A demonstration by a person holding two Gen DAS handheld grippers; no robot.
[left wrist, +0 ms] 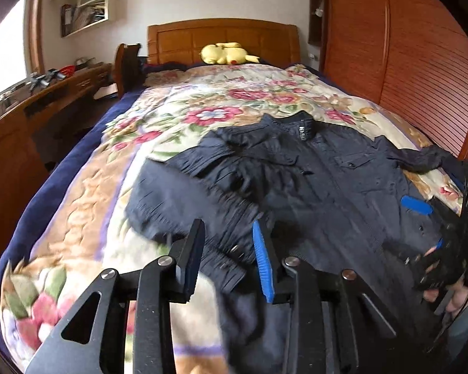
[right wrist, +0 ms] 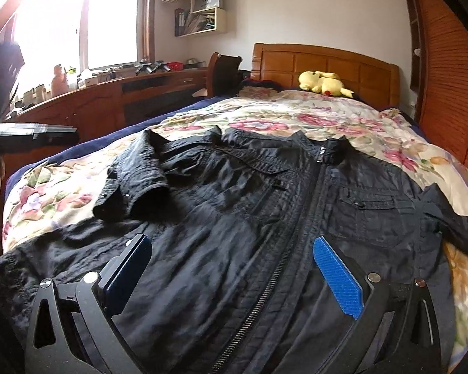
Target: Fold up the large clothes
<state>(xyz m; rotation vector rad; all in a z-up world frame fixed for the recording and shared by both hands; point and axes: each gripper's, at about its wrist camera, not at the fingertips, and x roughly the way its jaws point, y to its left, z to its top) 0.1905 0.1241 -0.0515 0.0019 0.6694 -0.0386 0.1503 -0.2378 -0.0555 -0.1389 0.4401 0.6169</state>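
Dark zip-up jacket lies front-up, zipped, on the floral quilt of the bed; one sleeve is already folded in over the chest, other sleeve still flung out to the side, so I'd say approx. a third done. Left tool hangs part open, empty, over the folded sleeve's cuff, w/ nothing pinched. Right tool is spread wide over the lower front, gripping nothing; second sleeve & body folds remain.

The left gripper hovers with parted jaws above the dark jacket on the floral quilt.
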